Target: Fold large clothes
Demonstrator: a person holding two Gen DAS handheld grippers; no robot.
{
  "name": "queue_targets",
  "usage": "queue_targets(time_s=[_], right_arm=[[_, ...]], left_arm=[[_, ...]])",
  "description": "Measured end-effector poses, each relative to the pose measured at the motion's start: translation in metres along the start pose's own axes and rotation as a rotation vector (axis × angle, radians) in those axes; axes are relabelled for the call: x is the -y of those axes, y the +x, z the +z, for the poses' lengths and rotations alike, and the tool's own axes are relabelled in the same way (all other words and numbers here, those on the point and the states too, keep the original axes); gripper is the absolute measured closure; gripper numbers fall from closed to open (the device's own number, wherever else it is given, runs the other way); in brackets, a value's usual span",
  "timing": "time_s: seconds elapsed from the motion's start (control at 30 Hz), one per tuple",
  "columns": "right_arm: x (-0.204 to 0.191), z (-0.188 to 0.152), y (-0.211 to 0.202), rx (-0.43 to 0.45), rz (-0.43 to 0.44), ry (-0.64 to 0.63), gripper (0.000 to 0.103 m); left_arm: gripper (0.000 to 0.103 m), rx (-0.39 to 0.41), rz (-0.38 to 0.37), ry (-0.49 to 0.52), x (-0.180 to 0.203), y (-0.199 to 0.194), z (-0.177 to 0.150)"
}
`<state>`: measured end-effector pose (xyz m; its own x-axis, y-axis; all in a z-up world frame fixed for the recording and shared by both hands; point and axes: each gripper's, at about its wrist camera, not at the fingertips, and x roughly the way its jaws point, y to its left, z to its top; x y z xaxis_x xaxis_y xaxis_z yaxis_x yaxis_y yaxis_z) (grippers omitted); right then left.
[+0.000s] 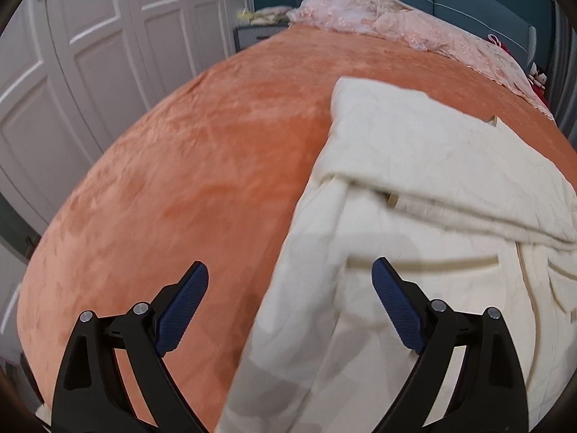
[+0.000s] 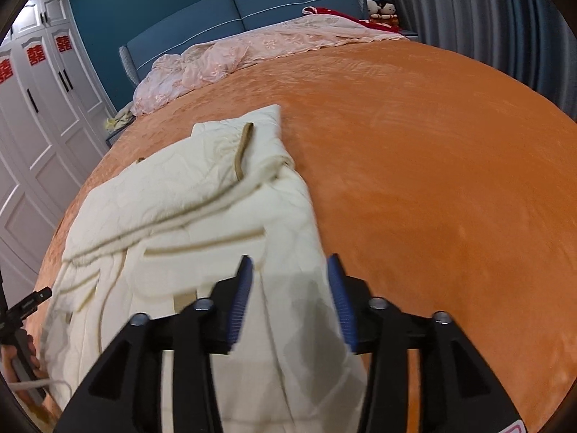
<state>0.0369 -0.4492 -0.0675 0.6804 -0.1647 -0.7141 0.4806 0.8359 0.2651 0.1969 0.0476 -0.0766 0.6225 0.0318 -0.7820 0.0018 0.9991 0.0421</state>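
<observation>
A cream quilted garment with tan trim [image 1: 425, 195] lies partly folded on an orange bedspread [image 1: 187, 166]; it also shows in the right wrist view [image 2: 187, 195]. My left gripper [image 1: 290, 274] is open above the garment's left edge, with cloth between its blue pads and nothing gripped. My right gripper [image 2: 288, 270] is open, its pads on either side of the garment's right edge, not closed on it. The left gripper shows at the left edge of the right wrist view [image 2: 25, 306].
A pink lace cover [image 2: 252, 50] lies bunched at the head of the bed by a blue headboard [image 2: 288, 3]. White wardrobe doors [image 1: 72, 72] stand to the left. Grey curtains [image 2: 487, 11] hang to the right. Plush toys [image 2: 382, 9] sit by the headboard.
</observation>
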Motion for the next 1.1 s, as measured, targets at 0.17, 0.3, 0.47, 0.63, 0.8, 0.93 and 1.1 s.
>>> queue_targets(time_s=[0.17,0.3,0.47,0.63,0.8,0.93,1.1], right_arm=[[0.018,-0.028,-0.023,-0.021,-0.02,0.003,0.036],[0.032,-0.053,-0.03,-0.078,-0.027,0.02,0.035],[0.04,-0.074,-0.024,-0.131,-0.02,0.051,0.03],[0.036,-0.078,-0.02,-0.112,-0.014,0.09,0.022],[0.021,-0.077,-0.015,-0.141,0.062,0.064,0.058],[0.01,-0.072,-0.033,-0.121,0.104,0.036,0.089],[-0.008,-0.056,-0.091,-0.021,0.187,-0.056,0.095]], left_arm=[[0.009,-0.051,0.018,-0.051,-0.034,-0.011,-0.027],[0.007,-0.101,0.018,-0.099,-0.057,-0.014,-0.051],[0.005,-0.172,-0.048,-0.198,-0.075,-0.01,-0.073],[0.005,-0.168,-0.03,-0.186,-0.062,-0.008,-0.076],[0.037,-0.174,-0.082,-0.131,-0.046,-0.015,-0.074],[0.093,-0.177,-0.204,-0.076,-0.034,-0.038,-0.068],[0.096,-0.078,-0.277,-0.036,-0.031,-0.091,-0.058]])
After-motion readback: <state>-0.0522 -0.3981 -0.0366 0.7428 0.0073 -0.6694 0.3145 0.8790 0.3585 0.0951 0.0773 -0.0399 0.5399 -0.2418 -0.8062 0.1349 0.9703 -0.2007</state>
